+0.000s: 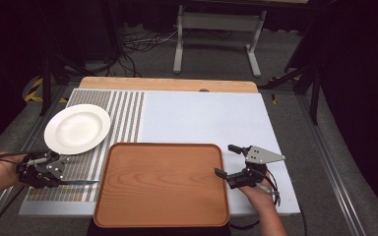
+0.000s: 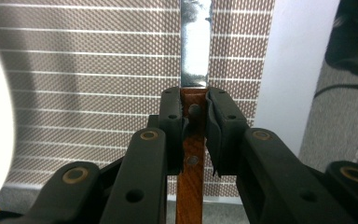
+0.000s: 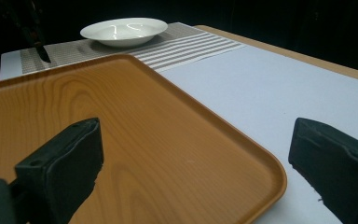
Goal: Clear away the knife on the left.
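My left gripper (image 1: pixel 54 173) is shut on a knife (image 1: pixel 81 182) with a wooden handle (image 2: pixel 189 158); the steel blade (image 2: pixel 195 46) points right over the striped brown placemat (image 1: pixel 103 113). A white plate (image 1: pixel 77 129) rests on that mat, just beyond the left gripper. A wooden tray (image 1: pixel 162 184) lies at the front middle of the table. My right gripper (image 1: pixel 228 161) stands open at the tray's right edge, one jaw over the tray's rim (image 3: pixel 261 158), the other over the pale blue mat (image 3: pixel 270 98), with nothing between them.
The pale blue mat (image 1: pixel 206 118) covers most of the table, with the wooden tabletop (image 1: pixel 167 84) showing along the far edge. Beyond the table stand a white metal frame (image 1: pixel 216 34) and cables on the floor.
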Demonstrator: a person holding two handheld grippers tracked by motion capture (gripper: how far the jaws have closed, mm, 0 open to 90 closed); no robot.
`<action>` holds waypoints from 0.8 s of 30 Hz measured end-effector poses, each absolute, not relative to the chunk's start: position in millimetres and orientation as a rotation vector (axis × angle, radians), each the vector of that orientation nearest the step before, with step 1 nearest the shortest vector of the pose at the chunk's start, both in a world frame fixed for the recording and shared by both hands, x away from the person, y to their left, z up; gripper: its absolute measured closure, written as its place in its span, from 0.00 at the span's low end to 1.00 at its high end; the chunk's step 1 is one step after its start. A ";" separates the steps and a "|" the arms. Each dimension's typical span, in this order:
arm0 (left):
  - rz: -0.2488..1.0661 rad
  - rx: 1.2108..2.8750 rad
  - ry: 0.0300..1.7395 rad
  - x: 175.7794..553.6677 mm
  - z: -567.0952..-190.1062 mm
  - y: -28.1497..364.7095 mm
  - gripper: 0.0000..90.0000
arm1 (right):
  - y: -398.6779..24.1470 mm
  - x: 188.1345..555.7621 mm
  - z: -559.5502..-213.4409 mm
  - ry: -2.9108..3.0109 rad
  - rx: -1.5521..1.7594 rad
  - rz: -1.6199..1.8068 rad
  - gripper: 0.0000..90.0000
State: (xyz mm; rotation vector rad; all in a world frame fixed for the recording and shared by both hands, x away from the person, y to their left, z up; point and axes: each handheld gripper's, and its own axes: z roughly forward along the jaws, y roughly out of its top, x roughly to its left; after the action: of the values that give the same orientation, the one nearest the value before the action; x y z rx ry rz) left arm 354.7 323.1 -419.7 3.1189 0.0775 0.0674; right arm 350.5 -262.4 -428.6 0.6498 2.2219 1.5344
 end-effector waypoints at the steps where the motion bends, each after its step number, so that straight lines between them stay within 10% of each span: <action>1: 0.070 3.111 0.098 354.4 -416.4 323.3 0.87 | -262.5 350.5 -428.5 2.221 0.650 1.535 0.04; 24: 0.022 2.954 0.550 356.2 -380.1 303.3 0.87 | -264.7 348.6 -425.9 2.207 0.647 1.542 0.04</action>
State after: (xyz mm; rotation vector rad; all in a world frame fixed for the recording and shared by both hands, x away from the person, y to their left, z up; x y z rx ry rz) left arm 356.2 303.3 -380.1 2.9538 0.5496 0.0224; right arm 348.6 -264.7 -425.9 0.6466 2.2070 1.5423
